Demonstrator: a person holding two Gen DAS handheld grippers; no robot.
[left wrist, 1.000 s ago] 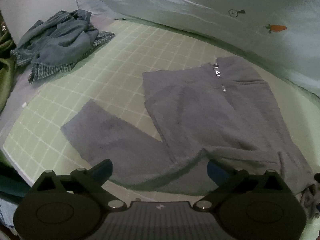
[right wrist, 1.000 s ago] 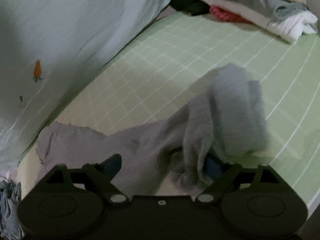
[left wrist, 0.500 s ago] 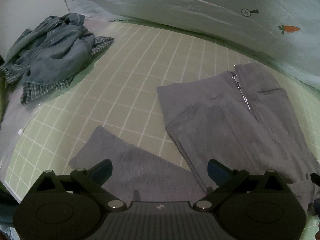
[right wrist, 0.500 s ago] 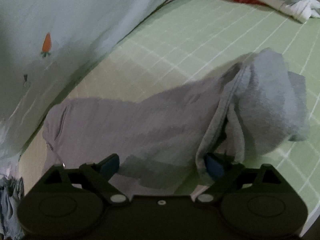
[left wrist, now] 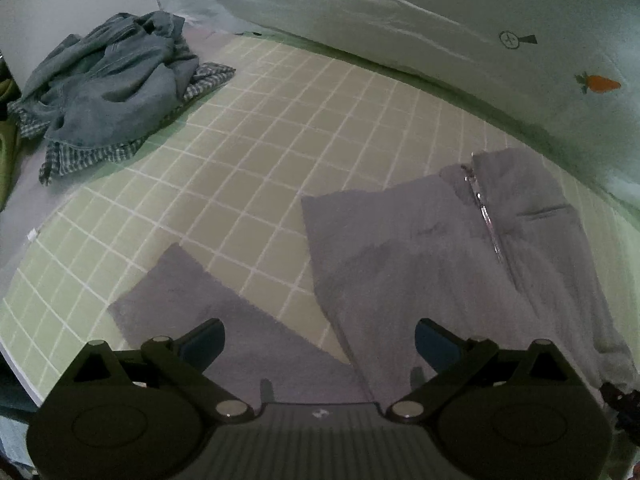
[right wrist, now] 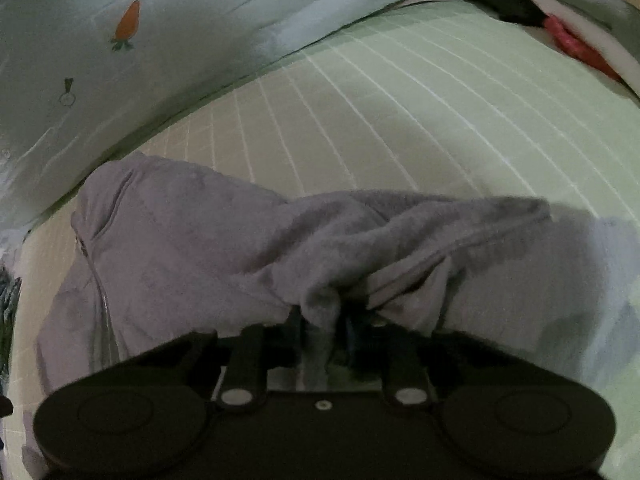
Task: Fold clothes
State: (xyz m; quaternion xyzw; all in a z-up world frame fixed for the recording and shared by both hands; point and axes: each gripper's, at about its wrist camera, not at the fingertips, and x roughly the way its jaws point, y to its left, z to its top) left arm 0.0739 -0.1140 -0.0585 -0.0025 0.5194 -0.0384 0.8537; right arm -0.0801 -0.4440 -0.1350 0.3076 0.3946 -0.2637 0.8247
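A grey fleece zip jacket point(left wrist: 432, 256) lies spread on the green checked mat point(left wrist: 280, 152), zipper up. Its left sleeve point(left wrist: 192, 300) stretches out towards the mat's near edge. My left gripper point(left wrist: 318, 340) is open and empty, low over the sleeve where it joins the body. In the right wrist view the jacket point(right wrist: 192, 240) is bunched at its other side. My right gripper point(right wrist: 324, 320) is shut on a pinched fold of the jacket's fabric, and the other sleeve point(right wrist: 540, 280) trails to the right.
A heap of blue denim and checked clothes point(left wrist: 108, 84) lies at the mat's far left. A pale sheet with a carrot print point(left wrist: 440, 12) rises behind the mat. Folded clothes point(right wrist: 576, 8) are stacked at the far right in the right wrist view.
My right gripper moved in and shut on the bunched fabric; it was open before. My left gripper has moved lower and closer to the sleeve, still open.
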